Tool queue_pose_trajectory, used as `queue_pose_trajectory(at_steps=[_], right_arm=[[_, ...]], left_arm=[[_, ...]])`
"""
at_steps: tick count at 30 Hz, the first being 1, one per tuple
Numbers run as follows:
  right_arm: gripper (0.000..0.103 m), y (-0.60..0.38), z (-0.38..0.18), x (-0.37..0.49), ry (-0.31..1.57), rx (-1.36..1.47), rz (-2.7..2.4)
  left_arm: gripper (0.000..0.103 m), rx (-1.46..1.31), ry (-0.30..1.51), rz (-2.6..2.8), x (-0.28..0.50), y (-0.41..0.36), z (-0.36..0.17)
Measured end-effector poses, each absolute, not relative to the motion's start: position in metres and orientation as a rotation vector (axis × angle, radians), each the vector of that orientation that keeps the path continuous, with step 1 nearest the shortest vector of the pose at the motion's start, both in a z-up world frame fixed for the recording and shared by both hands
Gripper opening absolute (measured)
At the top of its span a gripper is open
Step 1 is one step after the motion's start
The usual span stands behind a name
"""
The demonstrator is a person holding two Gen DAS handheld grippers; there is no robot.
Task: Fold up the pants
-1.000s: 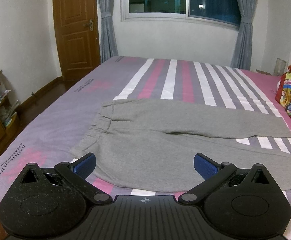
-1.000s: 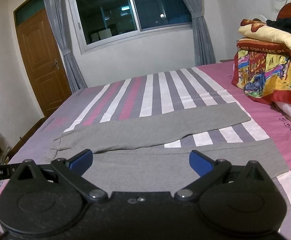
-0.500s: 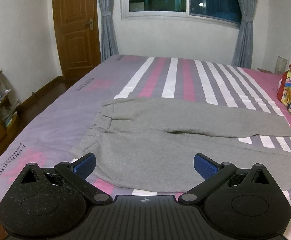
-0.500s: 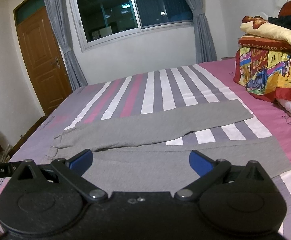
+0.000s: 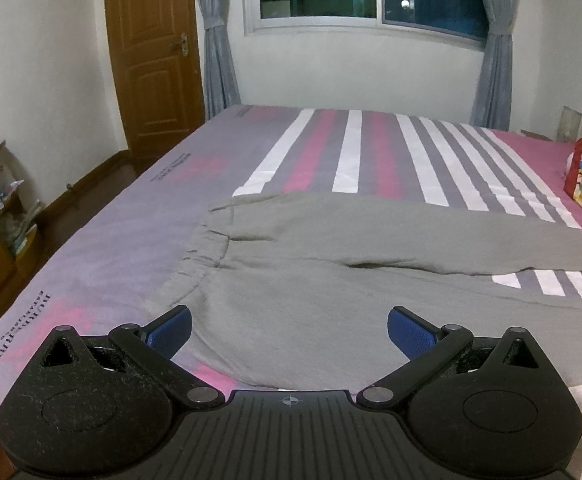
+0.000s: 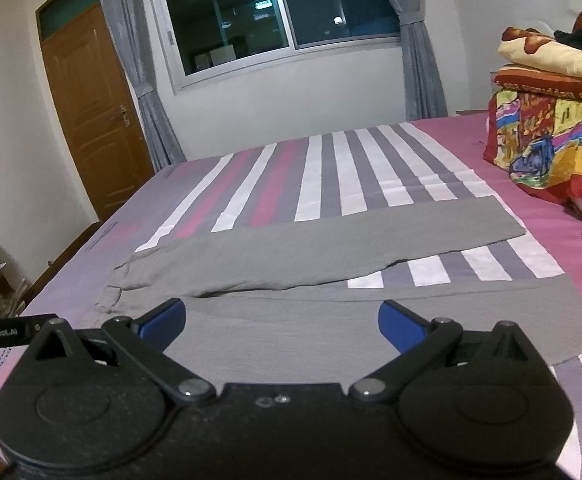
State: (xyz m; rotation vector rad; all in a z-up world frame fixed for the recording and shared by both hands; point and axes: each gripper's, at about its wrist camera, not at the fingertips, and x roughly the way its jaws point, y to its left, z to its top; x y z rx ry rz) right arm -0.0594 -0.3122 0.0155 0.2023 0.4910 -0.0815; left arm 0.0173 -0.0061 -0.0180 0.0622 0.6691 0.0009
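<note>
A pair of grey knit sweatpants (image 5: 291,280) lies spread flat across a bed made up with a pink, grey and white striped sheet (image 5: 347,148), waistband toward the wooden door side, both legs running toward the pile of bright patterned bedding (image 6: 547,136) at the far right. The legs lie slightly parted, showing a wedge of striped sheet between their ends; no fold has been made. The left black hand-held gripper with blue pads (image 5: 289,322) hangs over the near edge by the waistband end, jaws wide apart and holding nothing. The right black hand-held gripper with blue pads (image 6: 281,322) hangs above the near leg, likewise spread and empty. By the look of it the job is at its very start: laying one leg over the other, then doubling the length, is all still to do.
</note>
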Motion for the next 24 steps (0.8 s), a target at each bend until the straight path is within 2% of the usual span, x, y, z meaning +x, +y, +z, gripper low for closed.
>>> queue_pose_trajectory(at_steps=[24], right_arm=[[0.103, -0.294, -0.011, 0.018, 0.533, 0.157, 0.016]], left_arm=[[0.103, 0.113, 0.742, 0.020, 0.101, -0.001, -0.055]])
